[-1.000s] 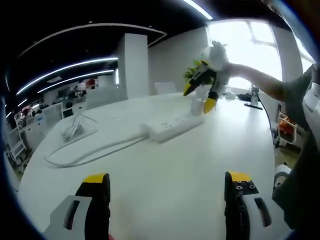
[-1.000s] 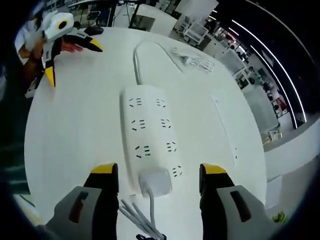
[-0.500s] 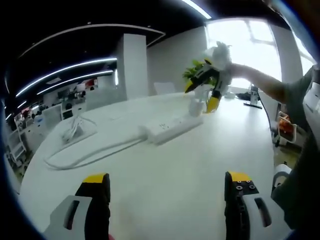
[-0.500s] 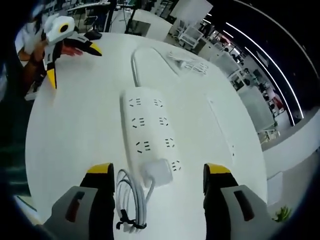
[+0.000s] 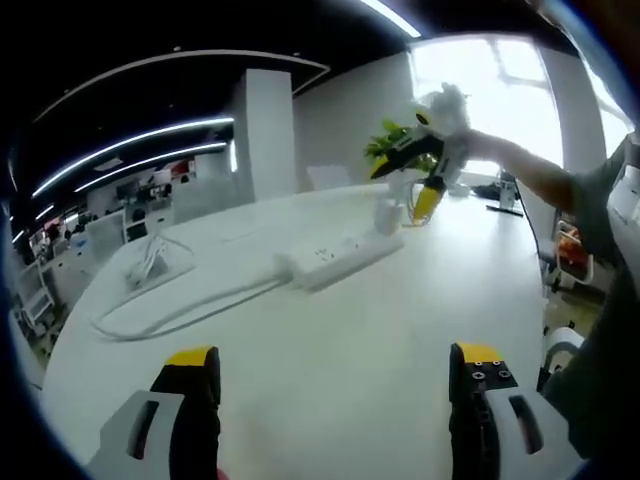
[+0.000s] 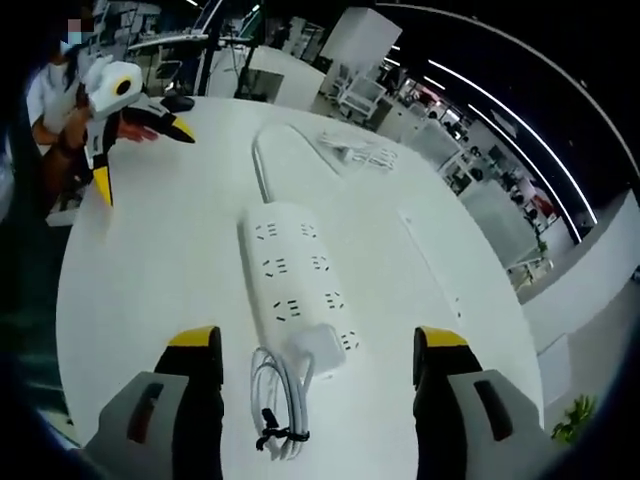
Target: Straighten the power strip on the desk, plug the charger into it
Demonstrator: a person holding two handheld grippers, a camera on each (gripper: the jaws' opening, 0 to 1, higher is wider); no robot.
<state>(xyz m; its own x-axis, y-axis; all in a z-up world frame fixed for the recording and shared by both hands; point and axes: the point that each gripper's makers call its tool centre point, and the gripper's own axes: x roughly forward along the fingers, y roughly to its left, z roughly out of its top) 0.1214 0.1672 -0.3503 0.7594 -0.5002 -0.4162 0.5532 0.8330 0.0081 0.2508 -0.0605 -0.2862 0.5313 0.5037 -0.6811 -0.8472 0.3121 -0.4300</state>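
Observation:
The white power strip [image 6: 295, 290] lies lengthwise on the white desk [image 6: 160, 260], straight ahead of my open right gripper [image 6: 318, 345]. A white charger [image 6: 318, 350] sits in the strip's near end, its bundled cable [image 6: 278, 405] beside it on the desk. My jaws stand wide to either side and touch nothing. In the left gripper view the power strip [image 5: 328, 256] lies far ahead with the charger [image 5: 388, 214] standing on its far end. The right gripper [image 5: 405, 185] hovers open above it. My left gripper [image 5: 335, 385] is open and empty; the left gripper [image 6: 140, 150] also shows far across the desk.
The strip's cord [image 5: 180, 305] loops off toward a small pile of white cable [image 5: 150, 262], and that pile [image 6: 360, 150] lies beyond the strip. A green plant [image 5: 392, 142] stands behind. A person's arm [image 5: 520, 168] reaches over the desk's right side.
The right gripper has drawn back and up from the charger, so the bundled cable now shows whole below the strip. The left gripper has stayed still.

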